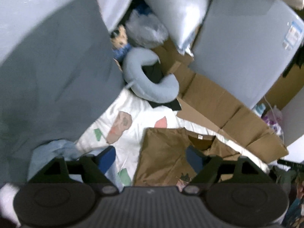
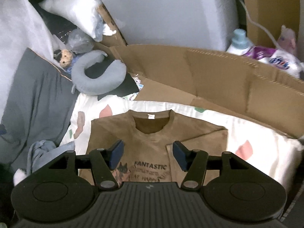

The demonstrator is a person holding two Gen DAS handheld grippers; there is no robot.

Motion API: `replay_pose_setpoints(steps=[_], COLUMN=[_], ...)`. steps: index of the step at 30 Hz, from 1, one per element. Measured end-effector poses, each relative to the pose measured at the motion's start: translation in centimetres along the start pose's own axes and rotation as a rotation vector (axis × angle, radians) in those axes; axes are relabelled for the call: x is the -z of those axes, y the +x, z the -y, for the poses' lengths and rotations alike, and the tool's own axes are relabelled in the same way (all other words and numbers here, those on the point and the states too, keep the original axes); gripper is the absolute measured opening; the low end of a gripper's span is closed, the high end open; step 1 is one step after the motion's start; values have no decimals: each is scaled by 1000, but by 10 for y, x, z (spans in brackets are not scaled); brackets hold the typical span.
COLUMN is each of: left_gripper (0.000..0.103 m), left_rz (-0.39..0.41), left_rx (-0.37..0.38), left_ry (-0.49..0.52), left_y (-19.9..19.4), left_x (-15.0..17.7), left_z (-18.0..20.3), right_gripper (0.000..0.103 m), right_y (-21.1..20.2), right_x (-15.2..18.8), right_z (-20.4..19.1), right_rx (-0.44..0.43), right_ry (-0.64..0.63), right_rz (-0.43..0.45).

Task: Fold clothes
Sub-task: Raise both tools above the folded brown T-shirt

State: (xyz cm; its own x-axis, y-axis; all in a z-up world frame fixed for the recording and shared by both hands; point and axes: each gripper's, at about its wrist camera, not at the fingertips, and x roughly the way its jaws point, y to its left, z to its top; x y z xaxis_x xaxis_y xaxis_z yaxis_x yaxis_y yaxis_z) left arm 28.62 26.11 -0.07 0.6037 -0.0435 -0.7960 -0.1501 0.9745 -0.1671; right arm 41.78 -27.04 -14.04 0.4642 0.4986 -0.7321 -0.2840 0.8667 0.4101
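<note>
Just ahead of the right claw (image 2: 147, 153), a brown shirt (image 2: 152, 138) lies flat on the bed (image 2: 256, 148), one side folded inward. Both claws gape, empty. Soft, light cloth; pinch near an edge.

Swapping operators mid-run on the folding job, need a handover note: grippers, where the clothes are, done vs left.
Left gripper: open, empty, above the left side of the brown T-shirt.
Right gripper: open, empty, over the shirt's chest print.
The shirt lies print side up on the patterned white sheet, collar away from you.
Done: its right side looks already folded in over the front. Its left side has a straight edge, but I cannot tell if that sleeve is tucked.
Left: finish the side folds, then fold bottom to collar. A crumpled light blue garment sits unfolded left of the shirt.
</note>
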Motion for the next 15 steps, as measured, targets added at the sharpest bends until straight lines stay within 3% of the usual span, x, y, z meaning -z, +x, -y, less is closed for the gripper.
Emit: replay_pose_setpoints(steps=[2,6,15], left_gripper=[86,91,94], left_rz=[16,62,119], left_rx=[-30,-7,-9], left_ry=[-20,-95,-152], left_y=[-34,-89,-149], left_x=[7,25,33], left_z=[3,2,-10], right_gripper=[68,74,78], right_y=[-25,-72,-155], right_x=[3,12,44], right_z=[7,20,31], right_rx=[-12,-51,-48], right_ry=[0,24,38], right_rz=[7,32,50])
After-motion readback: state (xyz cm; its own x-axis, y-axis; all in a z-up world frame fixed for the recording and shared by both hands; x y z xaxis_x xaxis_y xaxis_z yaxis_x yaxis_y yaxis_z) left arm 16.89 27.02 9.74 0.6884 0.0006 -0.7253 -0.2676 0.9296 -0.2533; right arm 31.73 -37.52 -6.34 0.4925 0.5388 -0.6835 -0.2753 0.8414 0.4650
